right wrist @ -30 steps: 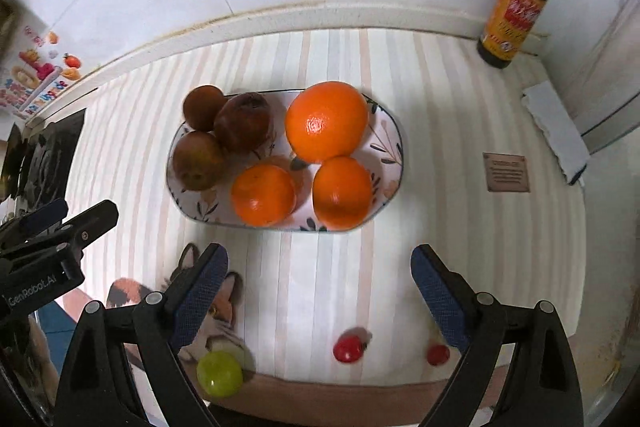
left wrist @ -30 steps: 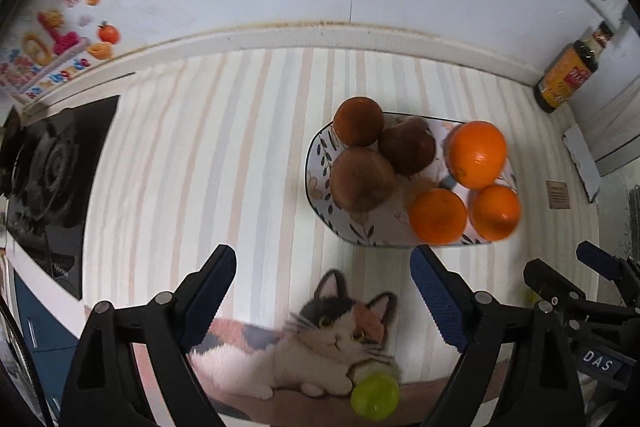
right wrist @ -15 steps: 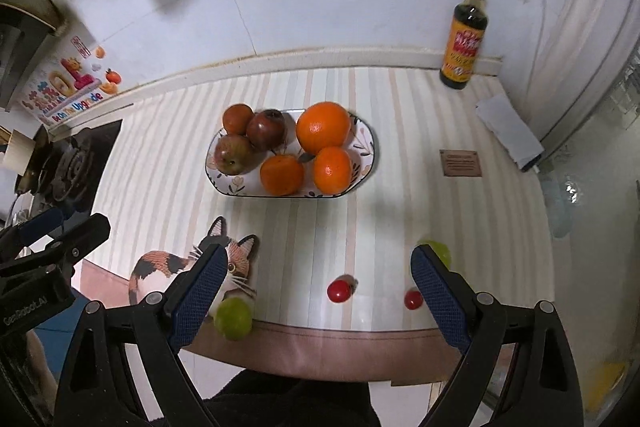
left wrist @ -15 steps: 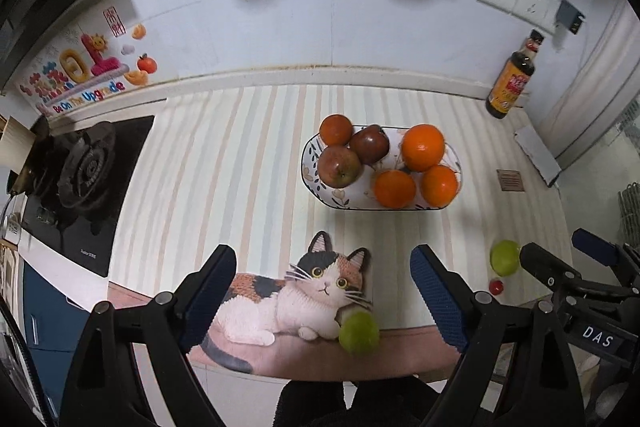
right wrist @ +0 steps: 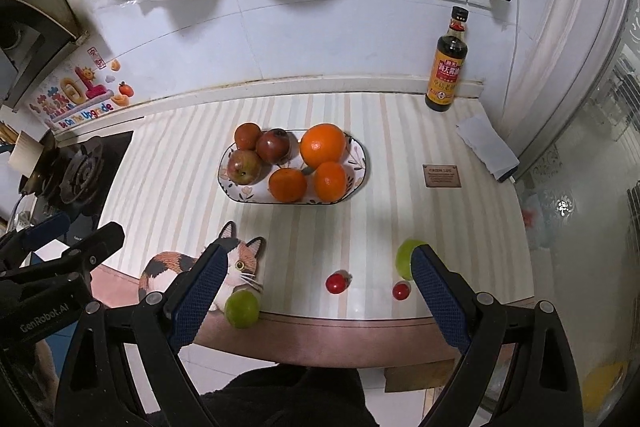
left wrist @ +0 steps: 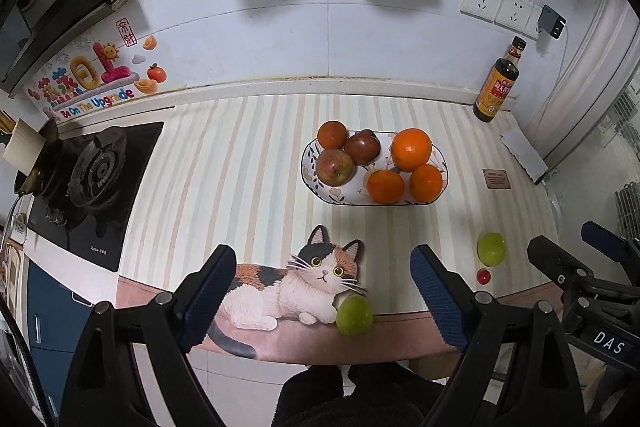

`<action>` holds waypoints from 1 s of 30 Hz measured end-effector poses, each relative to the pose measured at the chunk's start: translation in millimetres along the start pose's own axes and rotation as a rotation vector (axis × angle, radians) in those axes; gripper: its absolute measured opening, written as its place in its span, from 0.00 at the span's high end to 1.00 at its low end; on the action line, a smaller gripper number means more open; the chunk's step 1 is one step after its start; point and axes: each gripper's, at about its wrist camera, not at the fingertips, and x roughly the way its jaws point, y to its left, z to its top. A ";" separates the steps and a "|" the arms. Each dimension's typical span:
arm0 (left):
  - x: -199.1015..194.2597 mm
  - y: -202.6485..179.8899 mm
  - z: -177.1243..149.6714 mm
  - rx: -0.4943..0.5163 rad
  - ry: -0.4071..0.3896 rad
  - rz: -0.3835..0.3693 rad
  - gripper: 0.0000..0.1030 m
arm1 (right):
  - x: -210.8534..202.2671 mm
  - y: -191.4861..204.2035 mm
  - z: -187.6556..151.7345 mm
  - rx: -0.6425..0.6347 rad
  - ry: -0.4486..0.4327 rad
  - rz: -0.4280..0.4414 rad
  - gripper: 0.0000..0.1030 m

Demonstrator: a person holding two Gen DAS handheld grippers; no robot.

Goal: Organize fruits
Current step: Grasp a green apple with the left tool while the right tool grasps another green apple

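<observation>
The green fruit (right wrist: 242, 308) beside the left finger of the right tongs (right wrist: 314, 287) looks firm, smooth and likely to roll; grip it across its widest part. Both tongs, also the left tongs (left wrist: 322, 297), are wide apart and empty.

Both wrist cameras look down from beyond the counter's front edge toward the wall, well back; both share the plate (left wrist: 439, 187) (right wrist: 362, 175) mid-frame.
</observation>
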 end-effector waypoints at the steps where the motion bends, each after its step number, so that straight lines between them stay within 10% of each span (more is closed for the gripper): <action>1: 0.4 0.2 -0.2 -0.002 0.004 -0.003 0.13 | 0.7 0.3 0.0 0.000 0.005 0.004 0.08; 15: 35.5 1.9 6.2 -0.035 0.086 -0.009 0.01 | 36.2 -8.0 4.2 0.042 0.085 0.066 0.06; 30: 199.3 -17.8 -58.2 -0.066 0.548 -0.129 0.01 | 170.4 -124.0 -8.7 0.258 0.307 0.060 0.06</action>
